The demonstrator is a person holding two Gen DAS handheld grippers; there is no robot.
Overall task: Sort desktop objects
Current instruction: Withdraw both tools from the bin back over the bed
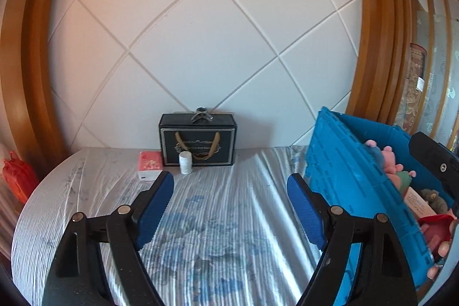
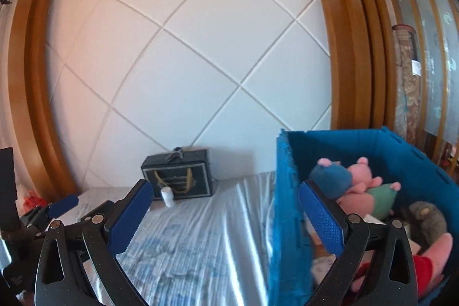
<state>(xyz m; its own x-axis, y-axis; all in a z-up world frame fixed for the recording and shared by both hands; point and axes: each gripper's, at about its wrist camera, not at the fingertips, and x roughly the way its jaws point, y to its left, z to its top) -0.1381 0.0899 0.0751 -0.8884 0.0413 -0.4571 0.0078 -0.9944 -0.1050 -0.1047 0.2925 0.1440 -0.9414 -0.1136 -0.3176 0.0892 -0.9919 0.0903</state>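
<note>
A blue crate (image 1: 344,171) stands at the table's right, holding pink, blue, green and grey plush toys (image 2: 361,185). A white bottle (image 1: 185,162) and a pink tissue pack (image 1: 149,164) sit at the far side in front of a black gift box (image 1: 198,142). My left gripper (image 1: 231,182) is open and empty over the striped tablecloth (image 1: 223,220). My right gripper (image 2: 226,191) is open and empty, straddling the crate's left wall (image 2: 284,205). The bottle (image 2: 167,196) and box (image 2: 179,177) also show in the right wrist view.
A white panelled wall with a wooden frame stands behind the table. A red bag (image 1: 17,177) hangs off the left edge. The left gripper (image 2: 63,204) shows at the left of the right wrist view.
</note>
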